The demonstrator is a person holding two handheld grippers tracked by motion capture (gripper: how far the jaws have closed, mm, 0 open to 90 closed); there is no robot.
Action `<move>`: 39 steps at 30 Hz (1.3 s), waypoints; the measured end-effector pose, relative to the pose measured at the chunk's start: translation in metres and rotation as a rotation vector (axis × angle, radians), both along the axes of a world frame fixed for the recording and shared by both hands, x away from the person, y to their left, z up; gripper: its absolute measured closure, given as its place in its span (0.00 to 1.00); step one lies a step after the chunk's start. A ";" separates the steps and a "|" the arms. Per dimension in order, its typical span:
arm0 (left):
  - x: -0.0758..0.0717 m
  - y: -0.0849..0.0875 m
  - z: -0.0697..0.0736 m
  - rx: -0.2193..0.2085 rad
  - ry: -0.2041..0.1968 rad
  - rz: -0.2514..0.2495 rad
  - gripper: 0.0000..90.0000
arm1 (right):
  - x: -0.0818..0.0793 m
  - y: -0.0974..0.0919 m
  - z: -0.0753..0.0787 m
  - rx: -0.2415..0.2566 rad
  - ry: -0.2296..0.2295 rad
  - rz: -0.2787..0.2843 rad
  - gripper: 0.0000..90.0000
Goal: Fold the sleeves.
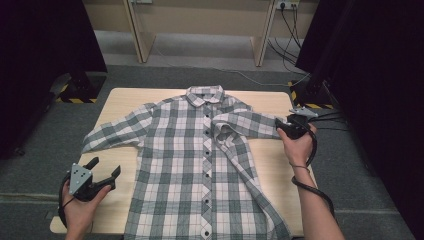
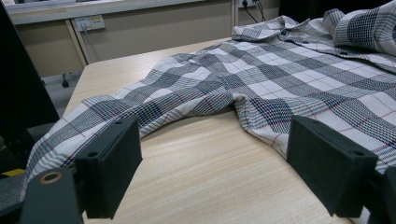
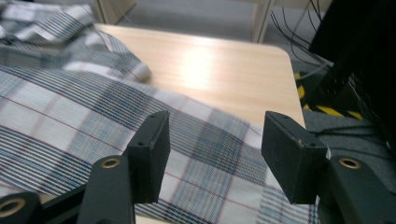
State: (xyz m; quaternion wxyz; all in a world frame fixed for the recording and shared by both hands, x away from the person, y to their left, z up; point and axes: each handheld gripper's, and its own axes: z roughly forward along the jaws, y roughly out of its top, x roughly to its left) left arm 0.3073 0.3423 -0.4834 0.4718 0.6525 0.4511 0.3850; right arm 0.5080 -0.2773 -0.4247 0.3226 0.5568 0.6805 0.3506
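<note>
A grey-and-white plaid shirt lies buttoned and face up on the light wooden table, collar at the far side. The sleeve on the right is folded diagonally across the front; the other sleeve stretches out flat to the left. My left gripper hovers open by the table's near left corner, with bare wood between its jaws. My right gripper is at the table's right edge by the folded shoulder. It stands open just over the plaid cloth, and its pads do not press on it.
Black curtains flank the table, with stand bases marked in yellow and black stripes at the far left and far right. Cables run over the floor behind. Bare wood shows beyond the shirt's shoulder.
</note>
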 end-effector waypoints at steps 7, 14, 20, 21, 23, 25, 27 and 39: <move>0.000 0.000 0.000 -0.002 0.000 0.001 0.19 | 0.000 -0.013 -0.017 -0.018 0.066 -0.052 0.45; 0.000 0.000 0.000 -0.003 0.000 0.001 0.19 | 0.004 -0.022 -0.031 -0.056 0.132 -0.095 0.43; 0.000 0.001 0.000 -0.006 0.000 0.001 0.19 | 0.005 -0.027 -0.043 -0.063 0.164 -0.104 0.43; 0.000 0.001 0.000 -0.005 0.000 0.001 0.19 | 0.004 -0.028 -0.045 -0.064 0.166 -0.104 0.44; 0.000 0.001 0.000 -0.003 0.000 0.000 0.19 | 0.004 -0.028 -0.047 -0.069 0.150 -0.109 0.44; 0.000 0.000 0.000 -0.003 0.000 0.000 0.19 | 0.004 -0.027 -0.047 -0.071 0.146 -0.101 0.47; 0.000 0.001 0.000 -0.003 -0.001 0.000 0.19 | 0.004 -0.028 -0.047 -0.061 0.143 -0.090 0.53; 0.000 0.001 0.000 -0.009 -0.005 -0.001 0.19 | 0.001 -0.027 -0.046 -0.068 0.134 -0.085 0.89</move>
